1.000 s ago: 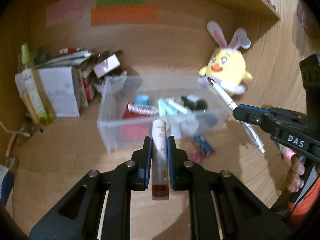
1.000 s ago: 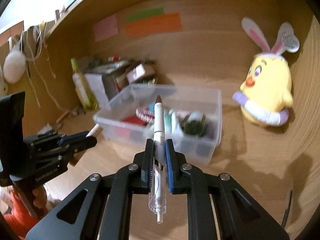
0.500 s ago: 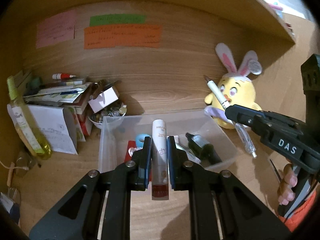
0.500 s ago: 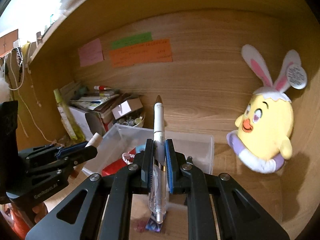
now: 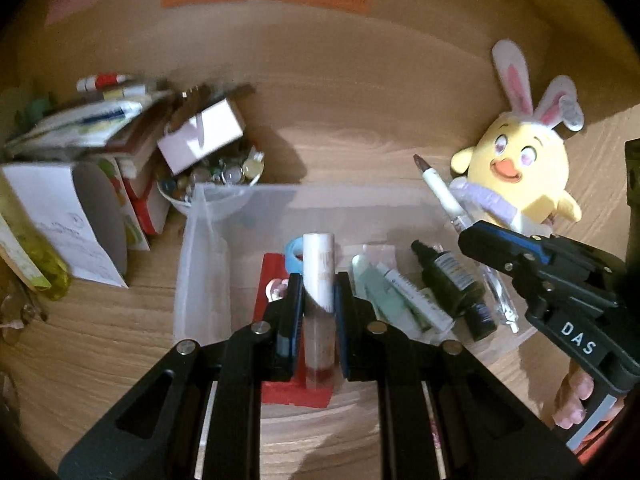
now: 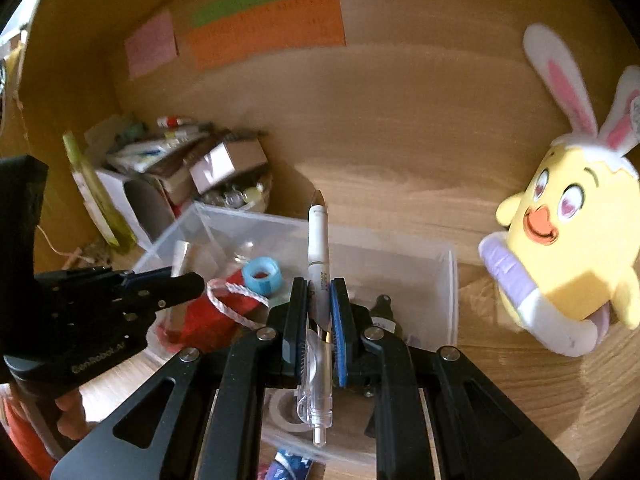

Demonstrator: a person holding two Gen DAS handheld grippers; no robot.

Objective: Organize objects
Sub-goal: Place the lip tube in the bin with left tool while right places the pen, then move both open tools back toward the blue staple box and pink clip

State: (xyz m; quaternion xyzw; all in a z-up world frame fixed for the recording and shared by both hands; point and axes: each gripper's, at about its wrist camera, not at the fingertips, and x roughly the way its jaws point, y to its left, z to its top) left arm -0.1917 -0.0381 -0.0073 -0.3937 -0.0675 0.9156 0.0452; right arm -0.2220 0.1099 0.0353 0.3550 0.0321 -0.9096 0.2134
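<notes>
Left to right along the wooden back wall: a leaning pile of booklets and boxes (image 5: 120, 152) with a bowl of glass beads (image 5: 216, 180) tucked under it, touching the left rear corner of the clear plastic bin (image 5: 200, 264); then bare tabletop (image 6: 520, 400); then a yellow bunny-eared chick plush (image 6: 560, 248) just beside the bin's right wall. Pink, green and orange paper notes (image 6: 264, 28) are stuck on the wall above.

The left gripper (image 5: 318, 316) is clamped on a lip-gloss tube (image 5: 318, 280), held upright over the bin's left-centre, above a red flat item (image 5: 276, 280) and a blue tape ring (image 5: 294, 252). The right gripper (image 6: 318, 320) is clamped on a white pen (image 6: 318, 248), tip pointing to the wall, over the bin's right half near a dark dropper bottle (image 5: 448, 276).

The bin's floor is crowded with tubes and a packet (image 5: 396, 296); its rear strip looks bare. Open tabletop lies left of the bin, in front of the pile.
</notes>
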